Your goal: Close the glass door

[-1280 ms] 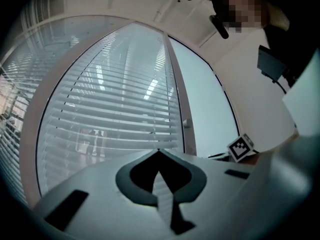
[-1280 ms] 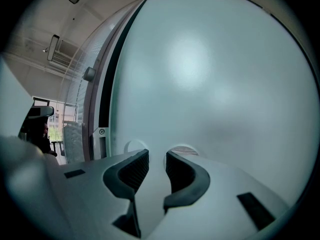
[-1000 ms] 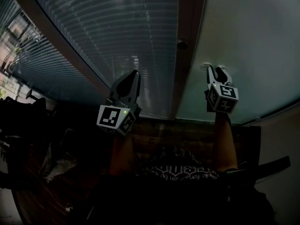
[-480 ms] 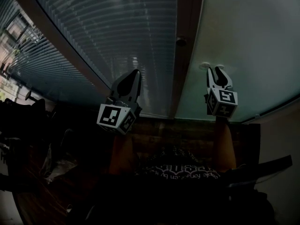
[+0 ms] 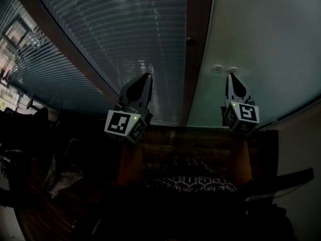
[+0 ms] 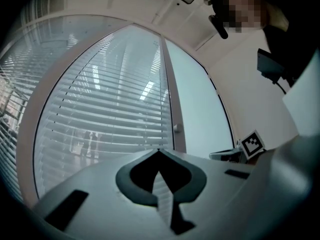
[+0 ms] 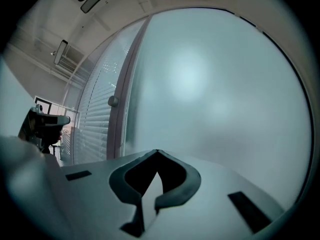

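The big, pale frosted glass door (image 5: 261,39) stands on the right, next to a brown door post (image 5: 193,84). The right gripper (image 5: 231,77) was wide open around a small white knob (image 5: 216,69). Now its jaws have snapped together, empty, just right of the knob. The left gripper (image 5: 146,77) stays pinched together, empty, near the slatted blinds (image 5: 115,29).

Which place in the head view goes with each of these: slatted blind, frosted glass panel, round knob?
Things:
1. slatted blind
2. frosted glass panel
3. round knob

Places:
A. on the upright frame between the two panes
B. right of that frame
C. left of that frame

Pairs: 1-C, 2-B, 3-A.
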A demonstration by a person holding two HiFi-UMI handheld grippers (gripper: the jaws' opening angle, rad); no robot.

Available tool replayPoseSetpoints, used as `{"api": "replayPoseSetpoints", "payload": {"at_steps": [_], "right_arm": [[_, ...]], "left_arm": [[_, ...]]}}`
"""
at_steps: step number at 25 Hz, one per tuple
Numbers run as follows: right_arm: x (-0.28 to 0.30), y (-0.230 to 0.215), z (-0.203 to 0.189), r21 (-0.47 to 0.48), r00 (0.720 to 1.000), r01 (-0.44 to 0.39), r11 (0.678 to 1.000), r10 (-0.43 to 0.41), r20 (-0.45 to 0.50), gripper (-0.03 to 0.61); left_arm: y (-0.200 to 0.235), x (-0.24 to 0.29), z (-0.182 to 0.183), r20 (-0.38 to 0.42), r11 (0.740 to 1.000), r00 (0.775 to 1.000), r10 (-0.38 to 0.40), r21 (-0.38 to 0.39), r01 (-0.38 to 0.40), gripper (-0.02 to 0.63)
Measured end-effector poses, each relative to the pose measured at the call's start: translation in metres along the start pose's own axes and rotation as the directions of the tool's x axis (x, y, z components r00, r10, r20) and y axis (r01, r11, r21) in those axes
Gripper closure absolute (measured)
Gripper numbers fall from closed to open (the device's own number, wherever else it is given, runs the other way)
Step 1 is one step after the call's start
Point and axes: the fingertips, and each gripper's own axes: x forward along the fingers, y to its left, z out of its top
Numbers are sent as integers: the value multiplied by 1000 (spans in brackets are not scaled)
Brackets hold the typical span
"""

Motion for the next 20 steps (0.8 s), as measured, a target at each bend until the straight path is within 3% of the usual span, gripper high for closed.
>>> {"api": "replayPoseSetpoints", "payload": {"at_steps": [10,20], "right_arm": [[-16,15,35,-49,998,-20,999,22,52,575],[-18,20,40,-74,998,-26,997,30,51,575]], "left_arm": [[-10,2,8,5,1000,1000,-23,20,23,612],[-13,3,12,-3,1000,1000,-22,9,22,612]]}}
